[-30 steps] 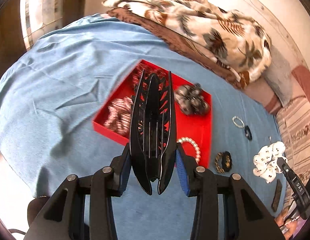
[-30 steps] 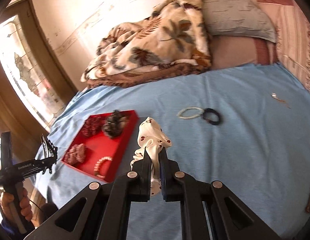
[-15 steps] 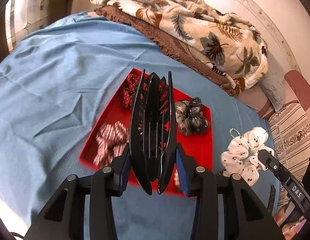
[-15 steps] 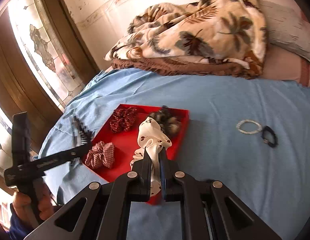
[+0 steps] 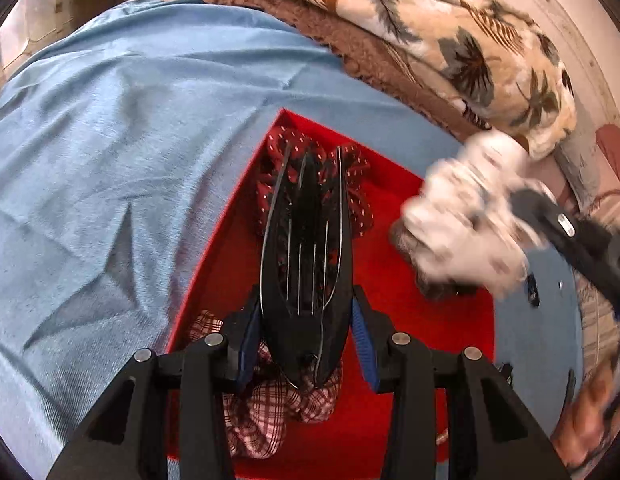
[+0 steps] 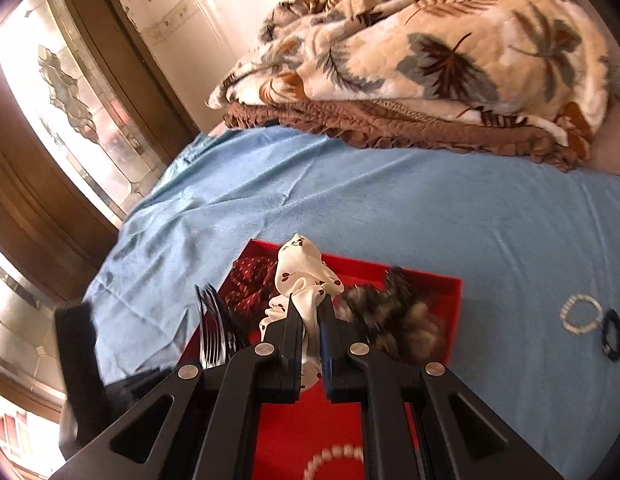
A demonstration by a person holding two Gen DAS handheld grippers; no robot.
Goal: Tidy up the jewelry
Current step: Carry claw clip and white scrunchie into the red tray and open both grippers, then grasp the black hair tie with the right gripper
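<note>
The left gripper (image 5: 306,336) has its two blue-padded fingers (image 5: 248,340) closed against the sides of one black plastic claw hair clip (image 5: 306,256), which stands up between them with its teeth pointing forward, above the red rectangular tray (image 5: 390,280). The right gripper (image 6: 310,320) has its jaws nearly together, pinching one white fabric scrunchie with small dark red cherry prints (image 6: 302,280), also held over the tray (image 6: 454,292).

Three scrunchies lie in the tray: one dark red with pale dots (image 5: 354,184) at the far end, one red-and-white plaid (image 5: 270,404) at the near end under the left gripper, and one grey-brown furry one (image 6: 394,320) at the right side. One white bead bracelet (image 6: 334,458) lies on the tray floor near the right gripper's base.

The tray sits on a light blue bedsheet (image 5: 130,160), with one folded cream blanket printed with brown and grey leaves (image 6: 430,48) beyond it.

Only the right wrist view shows the bead bracelet in the tray, plus one pale bead bracelet (image 6: 582,314) and one black hair tie (image 6: 612,340) lying just beside each other on the sheet, right of the tray, and a window with patterned glass (image 6: 70,92). Only the left wrist view shows the plaid scrunchie; there the white scrunchie (image 5: 466,220) is blurred and hides most of the furry one.
</note>
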